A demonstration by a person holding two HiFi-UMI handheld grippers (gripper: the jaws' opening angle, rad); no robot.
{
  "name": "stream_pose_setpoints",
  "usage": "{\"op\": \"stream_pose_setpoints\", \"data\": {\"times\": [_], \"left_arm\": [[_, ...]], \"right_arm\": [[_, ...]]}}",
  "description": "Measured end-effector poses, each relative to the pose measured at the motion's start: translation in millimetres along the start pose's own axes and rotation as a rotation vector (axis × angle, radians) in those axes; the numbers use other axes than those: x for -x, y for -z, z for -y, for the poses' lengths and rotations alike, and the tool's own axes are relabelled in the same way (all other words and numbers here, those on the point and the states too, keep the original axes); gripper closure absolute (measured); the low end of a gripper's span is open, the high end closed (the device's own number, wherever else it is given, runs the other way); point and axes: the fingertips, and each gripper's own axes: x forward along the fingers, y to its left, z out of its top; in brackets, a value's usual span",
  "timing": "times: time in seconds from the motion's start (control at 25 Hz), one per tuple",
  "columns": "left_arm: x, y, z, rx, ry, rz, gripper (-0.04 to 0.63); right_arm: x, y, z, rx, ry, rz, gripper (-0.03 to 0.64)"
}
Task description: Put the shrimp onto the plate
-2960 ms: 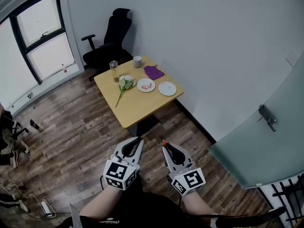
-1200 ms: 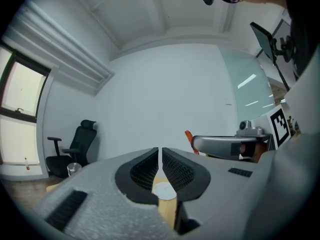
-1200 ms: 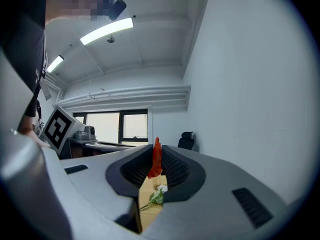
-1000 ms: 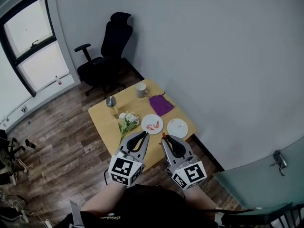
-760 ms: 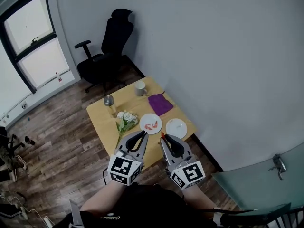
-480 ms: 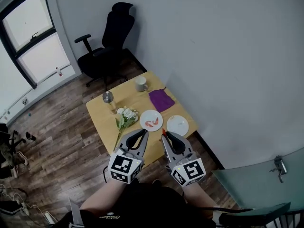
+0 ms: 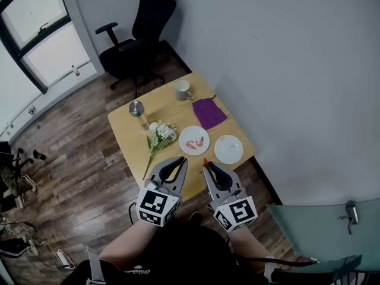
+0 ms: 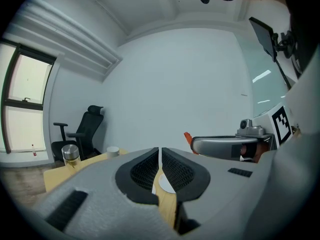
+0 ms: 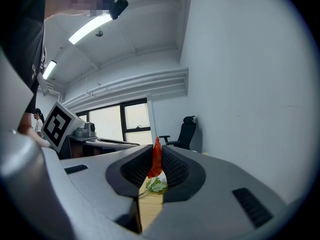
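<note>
- We log right gripper (image 7: 206,162), jaws pinching red shrimp (image 9: 155,160); shrimp tip pokes past jaw ends.
- Left gripper (image 8: 159,156): jaws pressed together, nothing between.
- Both grippers side by side over near edge of table (image 7: 172,108).
- On table, near right: left plate (image 7: 185,148) with loose shrimp (image 7: 193,142); right plate (image 7: 228,149) just beside.
- We note purple cloth (image 7: 209,112) and mug (image 7: 182,89) farther back; flowers (image 7: 159,133) and jar (image 7: 138,110) at left.
- Black chair (image 7: 139,37) beyond table.
</note>
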Motion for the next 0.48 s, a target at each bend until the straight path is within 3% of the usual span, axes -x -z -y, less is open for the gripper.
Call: {"op": "stream_pose_setpoints", "data": {"times": [0.48], "left_arm": [[-17, 18, -16, 0.003, -0.002, -0.039, 0.574]], "right_arm": [[-26, 27, 10, -0.022, -0.012, -0.067, 0.563]]}}
